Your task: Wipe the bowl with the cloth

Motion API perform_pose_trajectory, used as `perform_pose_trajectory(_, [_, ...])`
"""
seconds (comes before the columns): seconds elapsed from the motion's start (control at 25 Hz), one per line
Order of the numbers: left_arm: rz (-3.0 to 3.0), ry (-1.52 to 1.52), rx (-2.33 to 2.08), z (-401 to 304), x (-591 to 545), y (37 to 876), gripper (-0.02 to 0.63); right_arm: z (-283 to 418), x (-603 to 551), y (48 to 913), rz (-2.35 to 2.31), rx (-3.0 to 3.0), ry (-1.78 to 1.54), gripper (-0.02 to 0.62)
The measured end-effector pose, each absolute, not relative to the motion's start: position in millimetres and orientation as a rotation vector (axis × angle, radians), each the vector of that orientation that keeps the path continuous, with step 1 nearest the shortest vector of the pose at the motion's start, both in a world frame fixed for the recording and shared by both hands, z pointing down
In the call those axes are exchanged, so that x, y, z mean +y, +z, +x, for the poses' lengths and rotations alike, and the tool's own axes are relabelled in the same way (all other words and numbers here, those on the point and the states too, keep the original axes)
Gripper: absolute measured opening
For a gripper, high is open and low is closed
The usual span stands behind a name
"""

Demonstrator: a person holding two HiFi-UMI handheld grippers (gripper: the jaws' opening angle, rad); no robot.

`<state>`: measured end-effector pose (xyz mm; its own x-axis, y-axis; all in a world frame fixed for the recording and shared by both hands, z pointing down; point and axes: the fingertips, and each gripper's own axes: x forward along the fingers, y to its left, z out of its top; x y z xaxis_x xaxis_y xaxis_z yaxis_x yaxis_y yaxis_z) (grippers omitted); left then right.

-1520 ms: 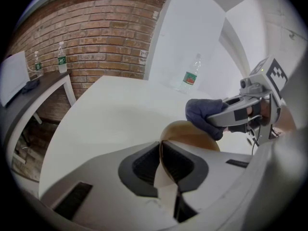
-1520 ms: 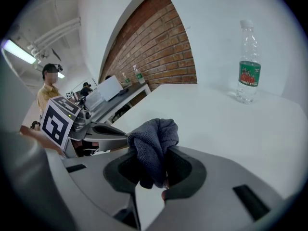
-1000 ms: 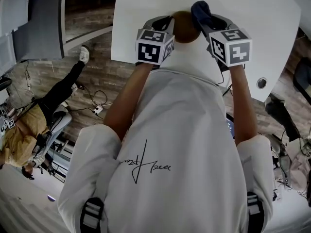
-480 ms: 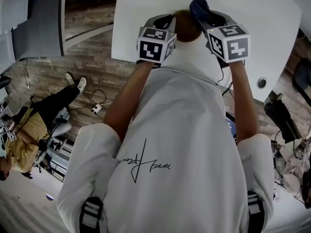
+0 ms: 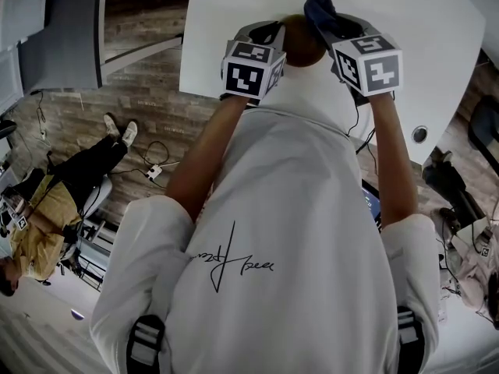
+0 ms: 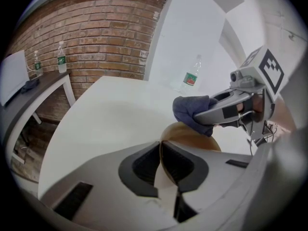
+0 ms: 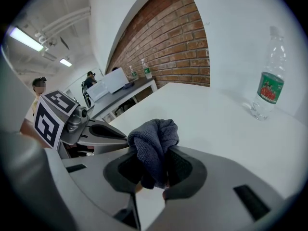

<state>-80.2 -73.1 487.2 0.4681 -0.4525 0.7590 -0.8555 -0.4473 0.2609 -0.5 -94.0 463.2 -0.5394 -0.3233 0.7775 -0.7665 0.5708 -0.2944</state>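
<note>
The brown bowl (image 6: 192, 137) is clamped by its rim in the left hand-held gripper (image 6: 161, 160) above the white table (image 6: 110, 109), and the dark cloth (image 7: 154, 137), pinched in the right hand-held gripper (image 7: 155, 172), is laid against it.

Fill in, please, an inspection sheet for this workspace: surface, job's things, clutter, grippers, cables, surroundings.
Surface: white table, no spill seen.
Job's things: brown bowl near the table's near edge; dark blue cloth bunched up at the bowl's far rim.
Clutter: one plastic bottle with a green label, upright on the table.
Grippers: left gripper shut on the bowl's rim; right gripper shut on the cloth.
Cables: cables lying on the floor, left of the table.
Surroundings: brick wall; side desk bearing two bottles; a person sitting at the left.
</note>
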Motion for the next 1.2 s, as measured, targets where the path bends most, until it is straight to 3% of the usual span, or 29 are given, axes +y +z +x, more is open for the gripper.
perform_pose_trajectory(1.2, [2.073, 0.8, -1.084, -76, -73, 479, 0.018, -15, -101, 455, 0.813, -2.118, 0.75, 0.094])
